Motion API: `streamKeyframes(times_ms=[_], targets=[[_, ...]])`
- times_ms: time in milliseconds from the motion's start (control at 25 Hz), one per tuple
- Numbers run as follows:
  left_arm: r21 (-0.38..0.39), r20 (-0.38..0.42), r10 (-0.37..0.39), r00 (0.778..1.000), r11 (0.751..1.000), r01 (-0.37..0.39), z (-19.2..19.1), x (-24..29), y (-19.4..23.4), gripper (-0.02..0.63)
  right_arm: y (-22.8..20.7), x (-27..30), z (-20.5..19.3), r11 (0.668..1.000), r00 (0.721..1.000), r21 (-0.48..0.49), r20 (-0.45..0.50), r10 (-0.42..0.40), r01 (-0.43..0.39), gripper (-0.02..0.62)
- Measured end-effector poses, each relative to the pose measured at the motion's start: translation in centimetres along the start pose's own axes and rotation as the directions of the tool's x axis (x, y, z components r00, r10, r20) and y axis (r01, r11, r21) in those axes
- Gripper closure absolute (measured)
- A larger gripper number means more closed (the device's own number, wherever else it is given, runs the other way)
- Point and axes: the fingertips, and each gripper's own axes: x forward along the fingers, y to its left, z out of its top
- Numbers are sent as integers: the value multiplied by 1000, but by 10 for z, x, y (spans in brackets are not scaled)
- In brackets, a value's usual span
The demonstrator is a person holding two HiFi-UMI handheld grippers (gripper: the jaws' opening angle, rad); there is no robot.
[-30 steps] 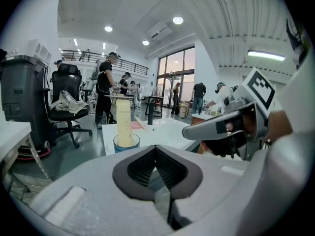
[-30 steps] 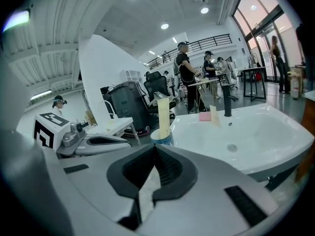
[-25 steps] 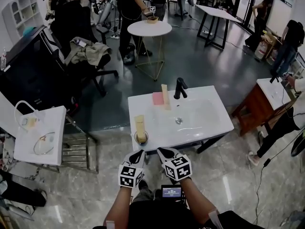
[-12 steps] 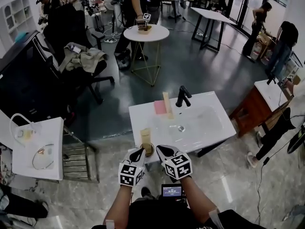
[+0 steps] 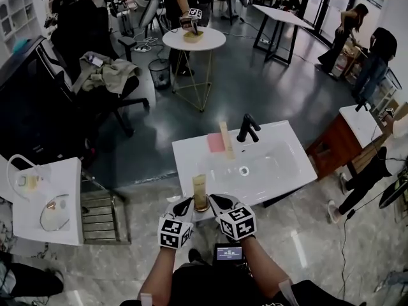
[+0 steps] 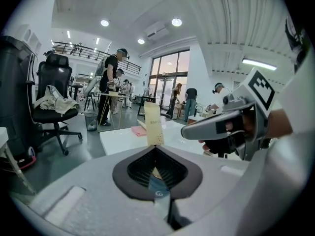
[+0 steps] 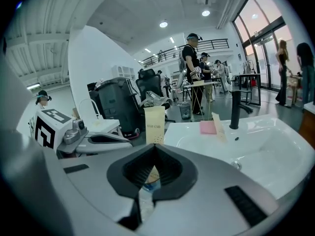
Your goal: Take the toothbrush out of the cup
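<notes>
While both tools hover by the near edge of the white washbasin counter point(image 5: 280, 171), the left gripper point(image 5: 186, 203) and right gripper point(image 5: 215, 201) each keep their jaws pressed together on nothing. Their tips sit just near of the small round cup point(image 5: 201, 206). The toothbrush in its tall beige card pack point(image 5: 200, 187) stands upright in that cup, long axis vertical, just beyond and between the two tips. Above it the air is open. The black tap point(image 5: 246, 127) and flat pink pad point(image 5: 215, 143) lie well apart, far side.
</notes>
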Motion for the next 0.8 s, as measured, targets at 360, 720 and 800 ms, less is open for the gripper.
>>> streamKeyframes(times_ms=[360,720,800], targets=[[-17,40,53,998,998,-53,21,3,13,597,-13,9,29,998,999,-30,17,47,-46,586],[-24,34,102,994,995,-101,22,2,14,597,-15,11,29,996,996,-28,9,88,-88,586],[-25,36,112,993,993,-112,23,1,14,597,-16,11,28,995,995,-16,9,96,-96,584]])
